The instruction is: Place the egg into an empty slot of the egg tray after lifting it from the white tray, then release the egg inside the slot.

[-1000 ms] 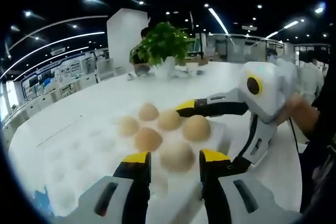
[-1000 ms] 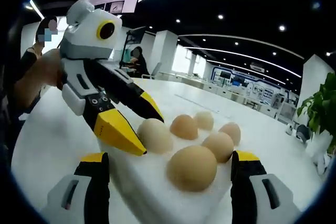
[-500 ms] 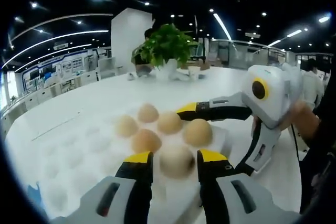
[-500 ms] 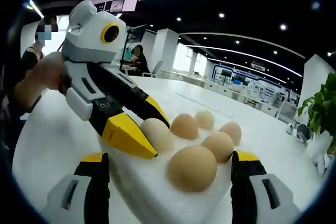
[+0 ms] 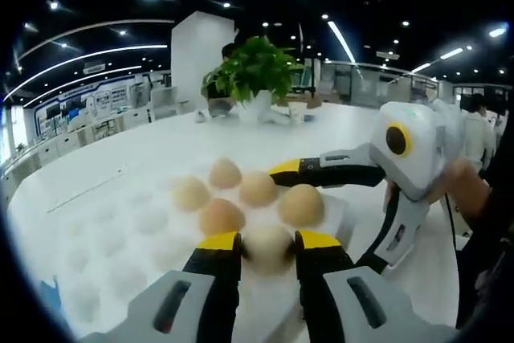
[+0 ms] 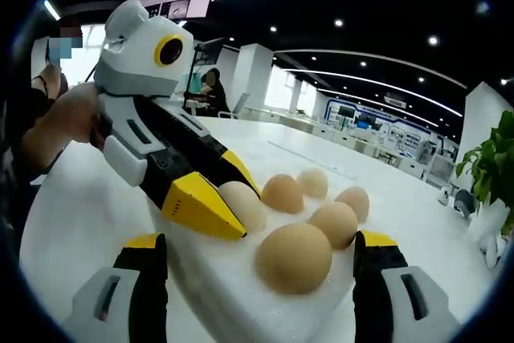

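Several eggs sit on a white foam tray (image 5: 339,216) on the round white table. My left gripper (image 5: 267,240) is shut on the nearest pale egg (image 5: 267,248), with its yellow fingertips pressed to both sides. The right gripper view shows the left gripper (image 6: 221,198) from the side, clasping that pale egg (image 6: 243,206) on the white tray (image 6: 213,279). My right gripper (image 6: 259,240) stands open, its jaws wide on either side of the tray's near corner and a brown egg (image 6: 293,257). The white egg tray (image 5: 96,230) with empty slots lies left of the eggs.
A potted plant (image 5: 250,66) stands at the far side of the table, and is seen at the right edge as a plant (image 6: 490,166). A person's hand (image 5: 462,186) holds the right gripper (image 5: 321,173); another hand (image 6: 68,114) holds the left one. People sit in the background.
My left gripper's jaws have closed in from a wider gap until they pinch the pale egg. The right gripper has stayed open in place.
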`<action>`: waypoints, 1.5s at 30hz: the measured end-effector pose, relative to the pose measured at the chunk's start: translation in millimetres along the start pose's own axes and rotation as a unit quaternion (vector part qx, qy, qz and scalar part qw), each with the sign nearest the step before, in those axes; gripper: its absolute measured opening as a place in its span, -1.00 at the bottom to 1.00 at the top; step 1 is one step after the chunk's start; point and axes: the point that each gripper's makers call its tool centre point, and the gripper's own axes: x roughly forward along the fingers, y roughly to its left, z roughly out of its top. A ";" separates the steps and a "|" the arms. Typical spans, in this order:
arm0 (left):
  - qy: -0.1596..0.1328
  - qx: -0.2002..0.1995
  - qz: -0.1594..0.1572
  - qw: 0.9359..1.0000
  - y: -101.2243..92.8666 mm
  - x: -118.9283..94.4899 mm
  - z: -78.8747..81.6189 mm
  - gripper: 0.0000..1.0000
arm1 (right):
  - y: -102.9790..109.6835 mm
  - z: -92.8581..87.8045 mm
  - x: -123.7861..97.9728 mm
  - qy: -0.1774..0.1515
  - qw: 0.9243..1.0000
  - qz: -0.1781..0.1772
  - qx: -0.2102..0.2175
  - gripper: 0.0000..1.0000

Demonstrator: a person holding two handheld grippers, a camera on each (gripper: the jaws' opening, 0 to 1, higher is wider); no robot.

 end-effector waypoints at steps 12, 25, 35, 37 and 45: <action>-0.002 -0.006 0.001 1.000 0.0 0.6 1.4 -0.48 | -0.8 0.0 1.2 -0.002 1.000 0.002 0.001 1.00; -0.018 -0.010 0.002 1.000 0.4 -4.5 10.7 -0.48 | -2.2 -1.4 2.7 0.002 1.000 0.000 -0.001 1.00; -0.023 -0.010 0.002 1.000 -1.6 -10.5 14.9 -0.48 | -3.4 4.0 1.9 -0.008 0.999 0.008 0.037 1.00; -0.023 -0.012 0.001 1.000 -1.3 -10.7 14.7 -0.48 | -5.3 6.2 0.6 -0.015 0.999 0.012 0.048 1.00; -0.028 -0.011 0.005 1.000 3.2 -15.6 17.6 -0.48 | -4.6 7.6 0.5 -0.018 0.998 0.014 0.058 1.00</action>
